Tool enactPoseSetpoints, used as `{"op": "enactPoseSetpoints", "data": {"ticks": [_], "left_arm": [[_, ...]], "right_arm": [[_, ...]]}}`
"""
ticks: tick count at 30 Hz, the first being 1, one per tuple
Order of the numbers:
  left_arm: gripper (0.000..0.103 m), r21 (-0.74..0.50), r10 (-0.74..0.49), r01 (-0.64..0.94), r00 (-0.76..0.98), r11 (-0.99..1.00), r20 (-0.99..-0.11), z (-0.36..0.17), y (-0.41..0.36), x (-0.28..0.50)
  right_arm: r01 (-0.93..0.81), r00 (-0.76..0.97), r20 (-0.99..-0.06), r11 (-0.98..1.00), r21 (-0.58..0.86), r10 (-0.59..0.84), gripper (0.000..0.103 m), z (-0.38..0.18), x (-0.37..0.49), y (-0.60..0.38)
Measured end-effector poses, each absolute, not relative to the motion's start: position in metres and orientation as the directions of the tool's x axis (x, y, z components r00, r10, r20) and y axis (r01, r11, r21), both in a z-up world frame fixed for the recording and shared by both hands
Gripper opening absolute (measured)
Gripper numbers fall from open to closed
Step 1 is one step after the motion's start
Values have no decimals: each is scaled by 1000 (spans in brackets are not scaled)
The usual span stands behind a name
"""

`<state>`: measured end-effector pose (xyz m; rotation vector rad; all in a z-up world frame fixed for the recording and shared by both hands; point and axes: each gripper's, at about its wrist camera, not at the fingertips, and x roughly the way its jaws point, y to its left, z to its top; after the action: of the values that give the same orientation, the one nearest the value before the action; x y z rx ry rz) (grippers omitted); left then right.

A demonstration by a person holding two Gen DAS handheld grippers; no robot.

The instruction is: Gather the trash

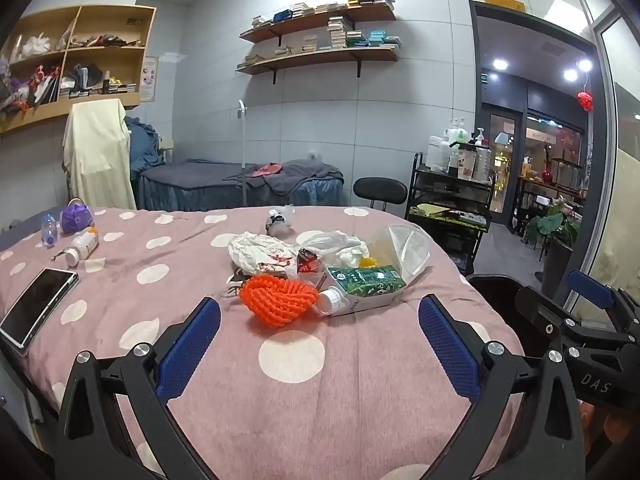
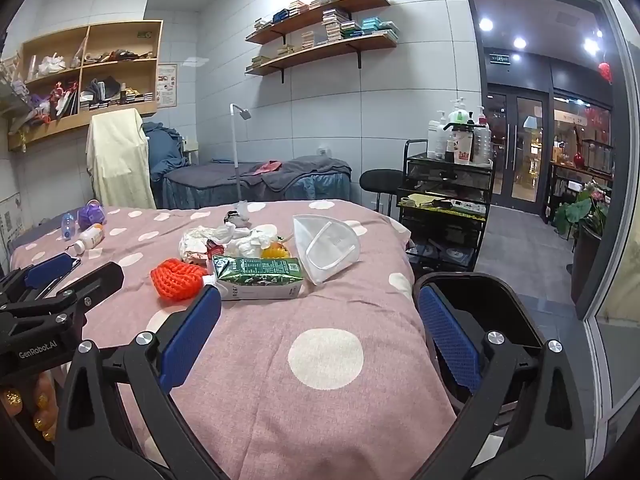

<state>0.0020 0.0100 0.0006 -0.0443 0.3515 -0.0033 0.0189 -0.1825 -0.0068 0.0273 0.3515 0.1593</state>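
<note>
The green-and-white drink carton (image 2: 258, 278) lies on its side on the pink polka-dot bed cover (image 2: 320, 360), long axis running crosswise to the fingers, orange knitted piece (image 2: 176, 280) touching its left end and white face mask (image 2: 328, 248) just right of it. It is judged nearer the right gripper (image 2: 320, 344), directly ahead. Both this and the left gripper (image 1: 320, 352) are spread fully wide, nothing held.

Matt pink cloth bedspread (image 1: 304, 408); glossy green paper carton (image 1: 366, 282).
</note>
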Motion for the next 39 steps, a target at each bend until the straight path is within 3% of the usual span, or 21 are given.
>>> {"op": "enactPoseSetpoints", "data": {"ticks": [39], "left_arm": [[97,-35,1,-13,939,999,-344,-2,8,0]], "right_arm": [[-154,920,-355,986,64,166,98,-11,16,-181]]}}
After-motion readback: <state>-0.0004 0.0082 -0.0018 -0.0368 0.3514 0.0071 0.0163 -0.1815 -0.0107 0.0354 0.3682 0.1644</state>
